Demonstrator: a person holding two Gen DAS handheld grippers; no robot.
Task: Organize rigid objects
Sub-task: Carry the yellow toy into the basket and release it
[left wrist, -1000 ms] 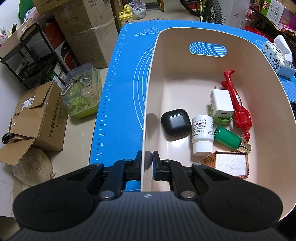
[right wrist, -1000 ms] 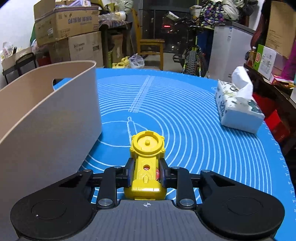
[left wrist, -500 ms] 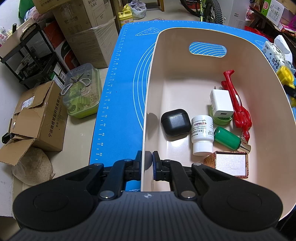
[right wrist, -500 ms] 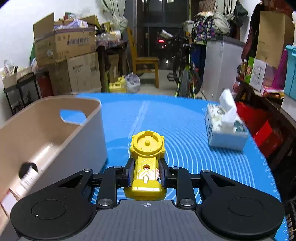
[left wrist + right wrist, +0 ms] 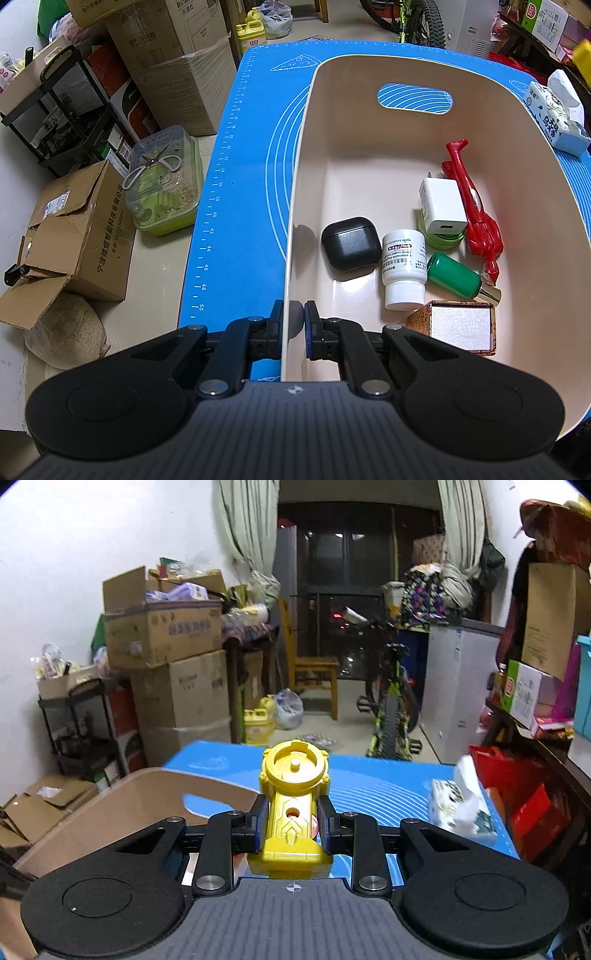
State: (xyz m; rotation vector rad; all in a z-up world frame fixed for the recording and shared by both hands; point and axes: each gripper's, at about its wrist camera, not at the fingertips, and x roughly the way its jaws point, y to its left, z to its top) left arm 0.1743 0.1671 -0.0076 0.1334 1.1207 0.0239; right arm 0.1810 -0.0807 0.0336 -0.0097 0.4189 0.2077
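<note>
Clamping the near wall of the beige bin [image 5: 295, 206] is the left gripper [image 5: 293, 325], while the right gripper [image 5: 291, 825] pinches a yellow toy [image 5: 293, 797] up in the air above the blue mat [image 5: 369, 782], tissue box [image 5: 460, 808] farther back.

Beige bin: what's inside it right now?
Inside the beige bin: black case, white pill bottle, green bottle, white charger on a green tin, red pen, patterned box. The near corner is hidden.
</note>
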